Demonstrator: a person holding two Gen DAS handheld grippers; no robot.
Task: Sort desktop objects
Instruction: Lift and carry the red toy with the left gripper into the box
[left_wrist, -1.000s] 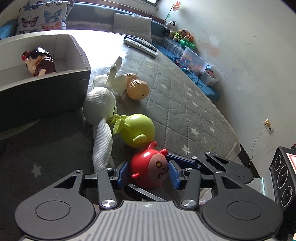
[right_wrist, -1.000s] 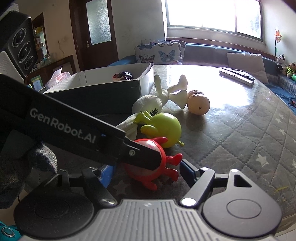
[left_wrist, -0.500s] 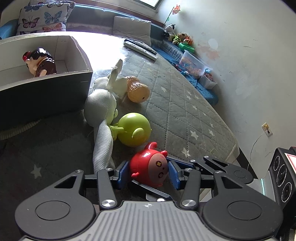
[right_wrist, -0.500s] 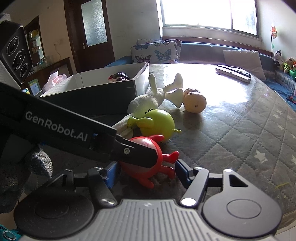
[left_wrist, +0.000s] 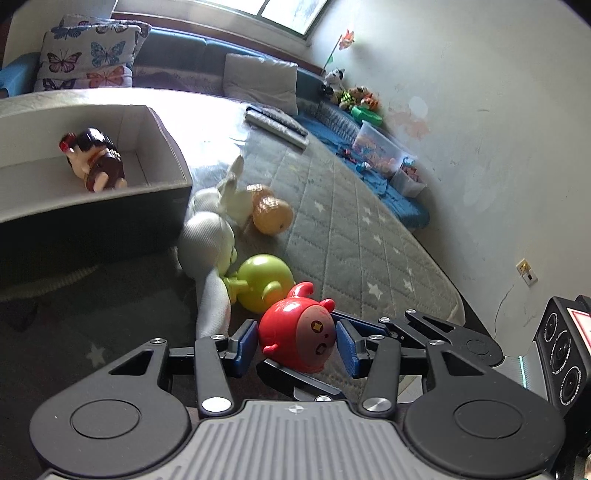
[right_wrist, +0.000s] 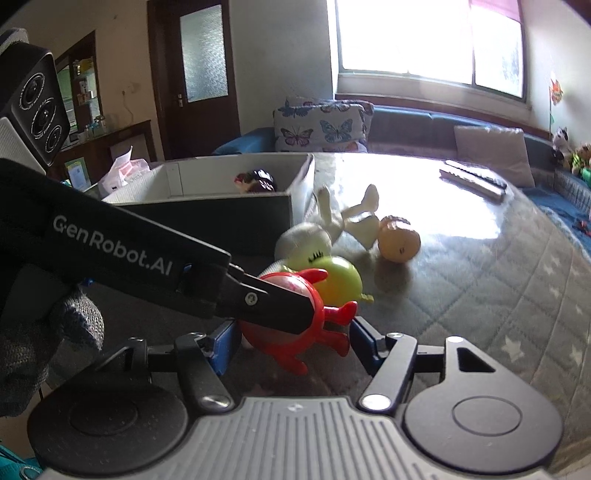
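Note:
A round red toy with horns (left_wrist: 299, 338) sits between the blue pads of my left gripper (left_wrist: 297, 347), which is shut on it and holds it above the table. In the right wrist view the red toy (right_wrist: 295, 332) lies between the spread fingers of my right gripper (right_wrist: 291, 338), which stands open around it; whether its pads touch the toy I cannot tell. The left gripper's black finger (right_wrist: 258, 299) crosses in front of the toy. A green round toy (left_wrist: 264, 282), a white plush rabbit (left_wrist: 210, 240) and an orange toy (left_wrist: 273, 216) lie on the table.
An open box (left_wrist: 155, 188) at the left holds a brown figure (left_wrist: 96, 160). Remote controls (left_wrist: 277, 125) lie at the far side of the quilted table cover (left_wrist: 351, 236). The table edge runs along the right, with toy bins (left_wrist: 380, 151) on a bench beyond.
The red toy has risen off the table in my left gripper, with both grippers lifting; the green toy and the rabbit now lie lower and farther off.

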